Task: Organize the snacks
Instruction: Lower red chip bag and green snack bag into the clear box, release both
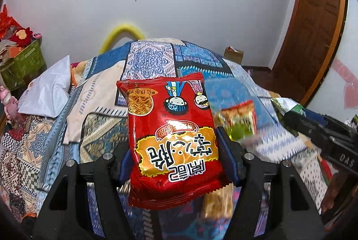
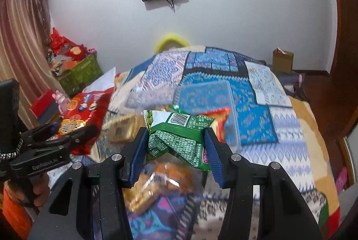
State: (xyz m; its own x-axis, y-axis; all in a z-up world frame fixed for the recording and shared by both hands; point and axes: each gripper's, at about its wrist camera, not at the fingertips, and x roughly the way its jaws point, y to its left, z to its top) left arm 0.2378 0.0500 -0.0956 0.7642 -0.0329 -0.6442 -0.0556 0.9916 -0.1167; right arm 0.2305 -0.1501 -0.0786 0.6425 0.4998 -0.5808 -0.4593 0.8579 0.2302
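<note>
The left hand-held gripper (image 1: 174, 157) is closed part-way on a red noodle snack packet (image 1: 172, 139), its blue pads pressing the packet's two sides, and holds it clear above the bed's patchwork quilt (image 1: 152, 56); the right hand-held gripper (image 2: 174, 152) is closed more narrowly on a green snack packet (image 2: 179, 139), crumpled between its pads and likewise lifted off the quilt. Below and beside the green packet lie blurred orange-yellow snack packets (image 2: 145, 193) on the bed; a clear plastic container (image 2: 214, 103) sits just beyond them on the quilt.
</note>
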